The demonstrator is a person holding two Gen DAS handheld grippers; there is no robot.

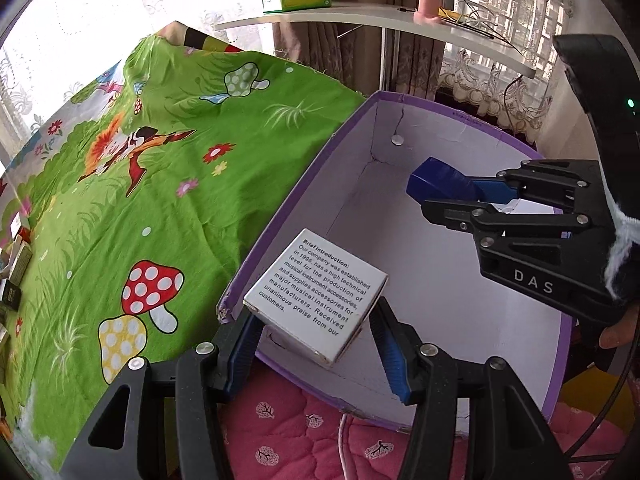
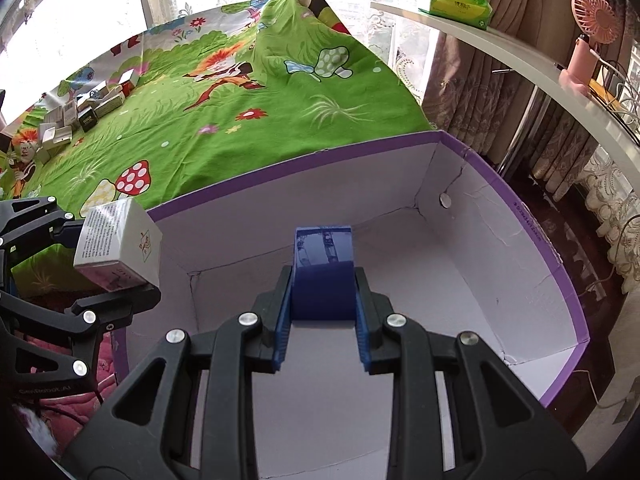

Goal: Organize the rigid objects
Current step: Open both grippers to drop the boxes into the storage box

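My left gripper (image 1: pixel 316 320) is shut on a small white box with black print (image 1: pixel 320 292) and holds it over the near left rim of the open purple carton (image 1: pixel 400 98). In the right wrist view the white box (image 2: pixel 120 246) and left gripper (image 2: pixel 116 256) show at the left, by the carton's rim (image 2: pixel 280 168). My right gripper (image 2: pixel 322 280) is shut on a dark blue box (image 2: pixel 323 268) and holds it inside the carton, above its white floor. The left wrist view shows the right gripper (image 1: pixel 444 190) with the blue box (image 1: pixel 438 182).
The carton stands beside a table under a green cartoon cloth (image 2: pixel 240 100). Several small boxes (image 2: pixel 84 114) lie at the cloth's far left. A white shelf (image 2: pixel 540 64) carries a green tissue pack (image 2: pixel 456 4) and a pink fan (image 2: pixel 588 40). A pink quilt (image 1: pixel 320 432) lies below.
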